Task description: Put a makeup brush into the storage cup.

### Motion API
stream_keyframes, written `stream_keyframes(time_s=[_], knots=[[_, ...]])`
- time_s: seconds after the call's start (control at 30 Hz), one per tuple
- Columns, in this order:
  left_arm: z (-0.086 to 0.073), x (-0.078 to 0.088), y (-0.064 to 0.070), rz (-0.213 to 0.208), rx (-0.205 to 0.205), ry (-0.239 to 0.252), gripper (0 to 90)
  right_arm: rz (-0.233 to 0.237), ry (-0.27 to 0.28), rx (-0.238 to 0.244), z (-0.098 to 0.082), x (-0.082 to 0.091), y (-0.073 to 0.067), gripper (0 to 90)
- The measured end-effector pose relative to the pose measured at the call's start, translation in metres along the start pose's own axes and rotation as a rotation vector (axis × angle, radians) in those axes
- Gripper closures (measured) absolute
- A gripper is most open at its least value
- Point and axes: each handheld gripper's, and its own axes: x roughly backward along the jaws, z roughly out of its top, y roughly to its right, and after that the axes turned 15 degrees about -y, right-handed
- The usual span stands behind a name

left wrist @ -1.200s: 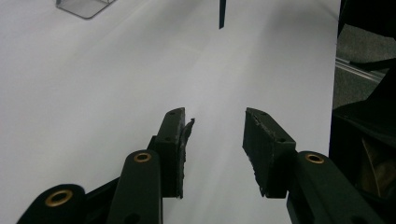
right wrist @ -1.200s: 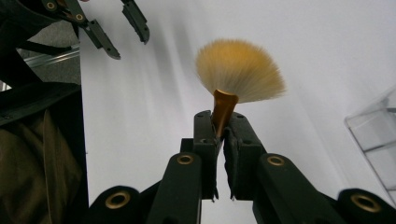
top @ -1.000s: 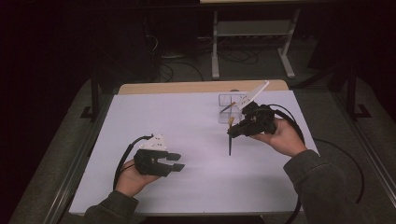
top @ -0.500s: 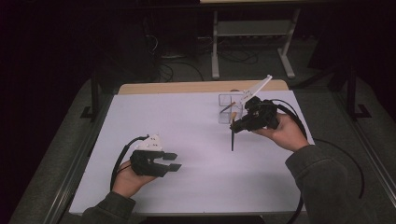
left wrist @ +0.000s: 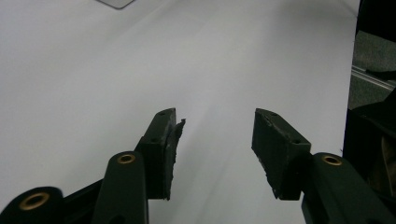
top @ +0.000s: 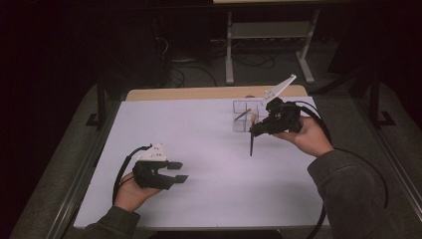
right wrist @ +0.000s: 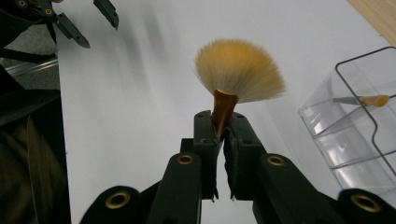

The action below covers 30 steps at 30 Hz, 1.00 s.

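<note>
Right claw is clamped on a makeup brush, jaws pinching the copper ferrule just under the fan of tan bristles; in the high view the dark handle hangs down from the claw, tip over the white bench, just beside a clear plastic organiser at the far right. Another brush lies tilted inside one of the organiser's compartments. Left claw sits low over the near-left part of the bench, well apart from the brush, jaws spread with nothing between them, and they have just been opening. Left pads look chipped along the edge. Cables trail back from both claws toward the person's sleeves.
</note>
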Motion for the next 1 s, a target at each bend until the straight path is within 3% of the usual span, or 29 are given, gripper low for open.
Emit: stream_keyframes(time_s=[0.47, 1.0], knots=[[-0.011, 0.005, -0.003, 0.027, 0.018, 0.013, 40.9, -0.029, -0.01, -0.028, -0.005, 0.009, 0.014, 83.2], [-0.019, 0.006, -0.005, 0.034, 0.043, 0.016, 37.2, -0.056, -0.037, -0.046, 0.004, 0.022, 0.032, 83.2]])
